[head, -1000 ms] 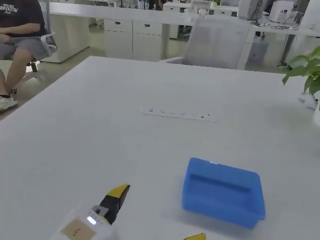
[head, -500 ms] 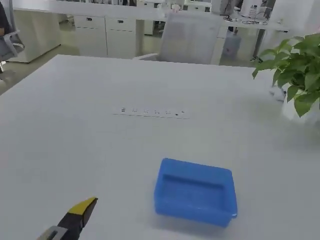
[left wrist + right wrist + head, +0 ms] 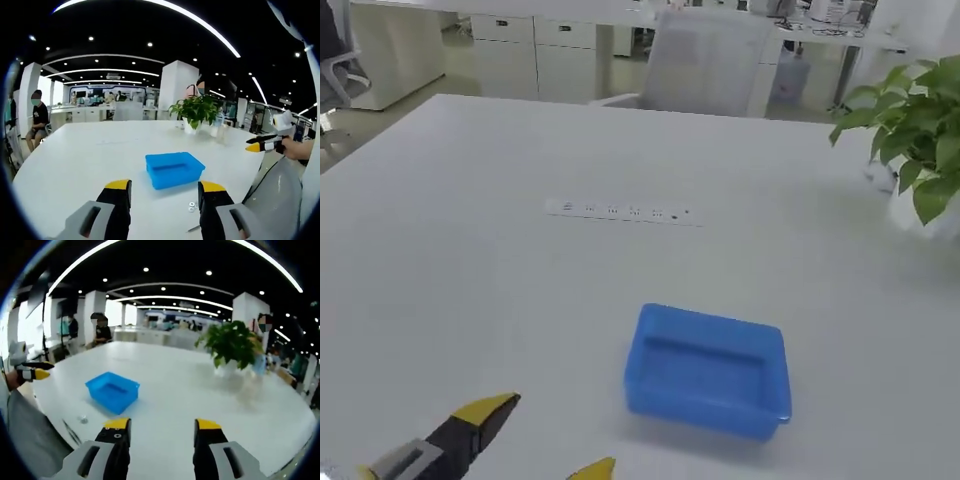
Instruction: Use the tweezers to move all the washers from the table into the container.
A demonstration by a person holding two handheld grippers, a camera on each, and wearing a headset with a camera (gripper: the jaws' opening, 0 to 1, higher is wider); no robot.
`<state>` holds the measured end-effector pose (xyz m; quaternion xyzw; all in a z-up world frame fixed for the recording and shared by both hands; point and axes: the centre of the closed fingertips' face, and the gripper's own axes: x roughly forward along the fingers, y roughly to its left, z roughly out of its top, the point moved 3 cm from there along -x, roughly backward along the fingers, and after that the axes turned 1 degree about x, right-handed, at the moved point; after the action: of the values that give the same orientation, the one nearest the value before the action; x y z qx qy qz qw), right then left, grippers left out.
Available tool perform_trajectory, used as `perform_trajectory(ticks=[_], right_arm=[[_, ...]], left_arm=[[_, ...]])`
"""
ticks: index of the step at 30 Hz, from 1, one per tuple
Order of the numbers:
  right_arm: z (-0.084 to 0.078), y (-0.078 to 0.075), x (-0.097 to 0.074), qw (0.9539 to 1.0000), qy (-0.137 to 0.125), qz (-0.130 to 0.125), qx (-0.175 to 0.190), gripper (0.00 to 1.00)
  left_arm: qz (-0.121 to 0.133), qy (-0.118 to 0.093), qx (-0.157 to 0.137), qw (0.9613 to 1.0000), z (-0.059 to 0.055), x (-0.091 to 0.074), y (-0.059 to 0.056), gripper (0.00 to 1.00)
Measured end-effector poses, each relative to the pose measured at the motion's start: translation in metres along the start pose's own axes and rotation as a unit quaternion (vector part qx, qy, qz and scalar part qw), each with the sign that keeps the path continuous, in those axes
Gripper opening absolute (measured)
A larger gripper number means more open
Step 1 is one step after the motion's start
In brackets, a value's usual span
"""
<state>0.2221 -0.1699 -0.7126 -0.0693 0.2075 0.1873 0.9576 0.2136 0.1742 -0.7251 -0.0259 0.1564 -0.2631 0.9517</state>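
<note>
The blue container (image 3: 705, 370) stands open and empty-looking on the white table (image 3: 520, 280). My left gripper (image 3: 542, 438) is low at the table's near left, jaws apart and pointing toward the container (image 3: 174, 169). In the left gripper view, small washers (image 3: 191, 205) lie on the table just short of the container, with the tweezers (image 3: 194, 228) beside them. My left gripper (image 3: 165, 186) holds nothing. My right gripper (image 3: 162, 423) is open and empty, farther off to the side. The right gripper view has the container (image 3: 112, 390), a washer (image 3: 82, 417) and the tweezers (image 3: 70, 432) at its left.
A power strip (image 3: 620, 211) lies across the table's middle. A potted plant (image 3: 920, 130) stands at the far right. An office chair (image 3: 705, 60) is behind the far edge. A seated person (image 3: 36, 120) is off to the side.
The head camera has swung to the right, so the whole picture has shifted. A second yellow jaw tip now shows at the bottom edge. The container stays where it was on the table.
</note>
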Motion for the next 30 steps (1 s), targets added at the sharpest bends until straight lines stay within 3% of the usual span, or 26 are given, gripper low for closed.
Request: perform_trajectory(ticks=[2,6,7,8,9,11,12,14,16,17,18,20,21,22,24,25,26,27,29,30], right_arm=[[0.001,0.017,0.007,0.9978,0.021,0.042,-0.047,0.34],[0.002,0.052,0.021,0.9902,0.038,0.129,-0.039,0.26],[0.002,0.061,0.024,0.986,0.044,0.153,-0.051,0.25],[0.002,0.068,0.027,0.9832,0.049,0.167,-0.054,0.22],[0.003,0.08,0.03,0.9784,0.051,0.193,-0.054,0.19],[0.001,0.096,0.033,0.9693,0.064,0.228,-0.067,0.18],[-0.002,0.102,0.035,0.9657,0.077,0.235,-0.078,0.17],[-0.004,0.113,0.041,0.9576,0.076,0.248,-0.125,0.09],[-0.009,0.129,0.044,0.9497,0.081,0.271,-0.134,0.07],[-0.012,0.133,0.046,0.9482,0.09,0.277,-0.127,0.1],[-0.014,0.138,0.048,0.9462,0.095,0.284,-0.122,0.12],[-0.017,0.146,0.05,0.9406,0.099,0.3,-0.123,0.13],[-0.021,0.146,0.053,0.9404,0.101,0.301,-0.122,0.13],[-0.026,0.151,0.055,0.9374,0.107,0.31,-0.117,0.13],[-0.039,0.16,0.058,0.9259,0.129,0.329,-0.133,0.13],[-0.043,0.163,0.06,0.9214,0.138,0.334,-0.143,0.14],[-0.049,0.169,0.063,0.9181,0.145,0.34,-0.142,0.14],[-0.054,0.174,0.065,0.9149,0.152,0.348,-0.138,0.14],[-0.061,0.182,0.067,0.9092,0.157,0.357,-0.145,0.14],[-0.064,0.184,0.068,0.906,0.165,0.359,-0.152,0.14]], left_arm=[[-0.021,0.013,-0.017,0.9995,-0.009,0.001,0.005,0.54],[-0.064,0.058,-0.002,0.9963,-0.023,0.004,0.002,0.42],[-0.073,0.068,-0.004,0.995,-0.024,0.004,0.002,0.38],[-0.081,0.064,-0.004,0.9947,-0.022,0.005,-0.001,0.35],[-0.111,0.077,-0.002,0.9909,-0.025,0.004,-0.006,0.29],[-0.119,0.089,0.013,0.9888,-0.027,0.006,-0.008,0.25],[-0.135,0.105,0.017,0.9851,-0.029,0.006,-0.014,0.26],[-0.17,0.126,0.013,0.9772,-0.035,0.007,-0.023,0.27],[-0.203,0.125,-0.044,0.9703,-0.035,0.009,-0.032,0.26],[-0.207,0.126,-0.047,0.9691,-0.037,0.009,-0.033,0.26],[-0.209,0.136,-0.025,0.9682,-0.041,0.011,-0.032,0.25],[-0.215,0.168,0.02,0.9619,-0.051,0.012,-0.033,0.22],[-0.218,0.171,0.029,0.9602,-0.052,0.014,-0.035,0.21],[-0.225,0.172,0.025,0.9587,-0.053,0.017,-0.039,0.21],[-0.24,0.186,0.041,0.952,-0.058,0.019,-0.044,0.2],[-0.243,0.201,0.077,0.9459,-0.064,0.022,-0.045,0.22],[-0.252,0.211,0.094,0.9397,-0.068,0.022,-0.047,0.24],[-0.258,0.236,0.116,0.9295,-0.077,0.023,-0.049,0.23],[-0.268,0.263,0.167,0.9116,-0.087,0.025,-0.051,0.21],[-0.268,0.271,0.182,0.9063,-0.09,0.026,-0.051,0.21]])
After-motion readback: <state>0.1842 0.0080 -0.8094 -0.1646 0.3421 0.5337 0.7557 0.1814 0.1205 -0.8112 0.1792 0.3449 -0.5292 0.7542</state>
